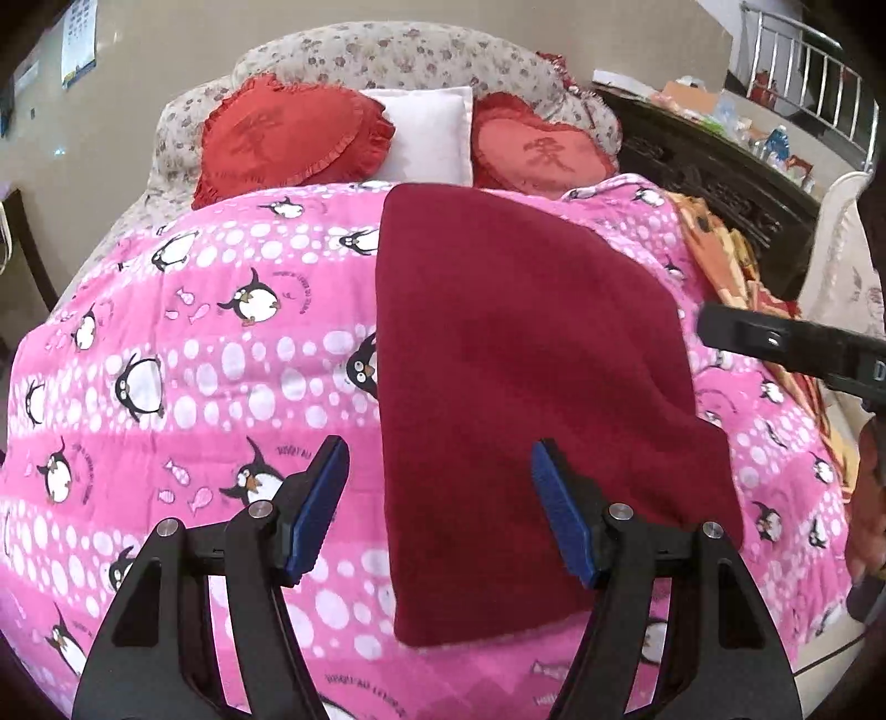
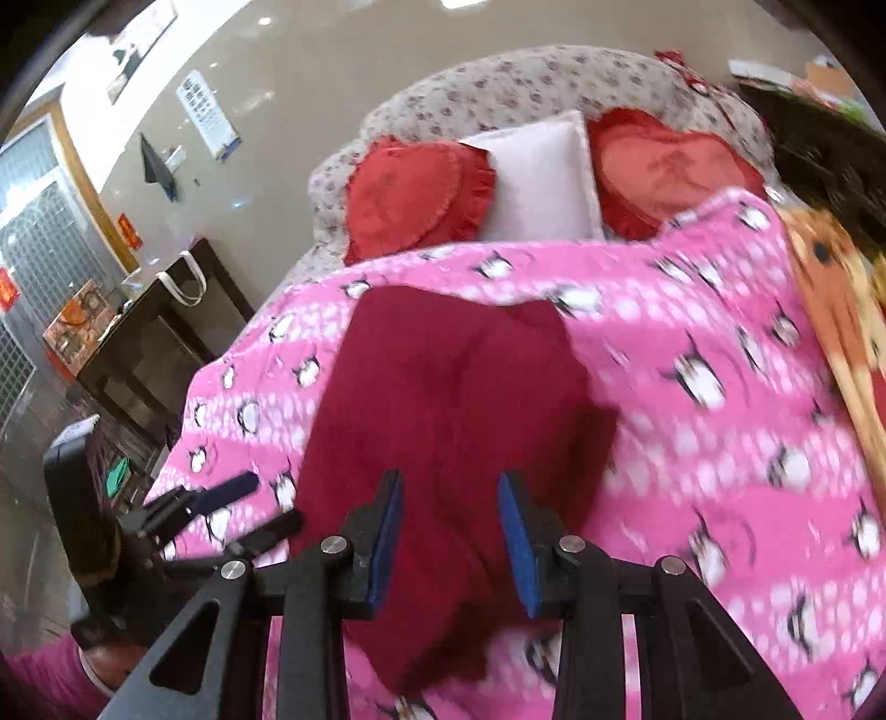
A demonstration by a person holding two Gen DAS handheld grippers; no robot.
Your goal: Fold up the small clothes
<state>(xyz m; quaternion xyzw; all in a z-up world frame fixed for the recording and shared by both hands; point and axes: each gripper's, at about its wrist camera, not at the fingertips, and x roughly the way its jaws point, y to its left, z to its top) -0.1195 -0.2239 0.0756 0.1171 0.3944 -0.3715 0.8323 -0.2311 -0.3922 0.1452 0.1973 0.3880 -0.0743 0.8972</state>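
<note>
A dark red garment (image 1: 526,360) lies flat, folded into a long panel, on the pink penguin quilt (image 1: 194,360). My left gripper (image 1: 437,448) hangs open over the garment's near left edge, one pad above the quilt, the other above the cloth, nothing between them. At that view's right edge my right gripper (image 1: 714,327) sits beyond the garment's right side. In the right wrist view, which is blurred, my right gripper (image 2: 449,479) hovers over the garment (image 2: 443,376) with a gap between its blue pads, gripping nothing. The left gripper (image 2: 260,504) shows at the lower left.
Two red heart cushions (image 1: 288,138) and a white pillow (image 1: 426,133) lean on the floral headboard (image 1: 387,50). An orange patterned blanket (image 1: 725,255) and a dark carved cabinet (image 1: 714,166) flank the bed's right side. A dark side table (image 2: 160,338) stands to its left.
</note>
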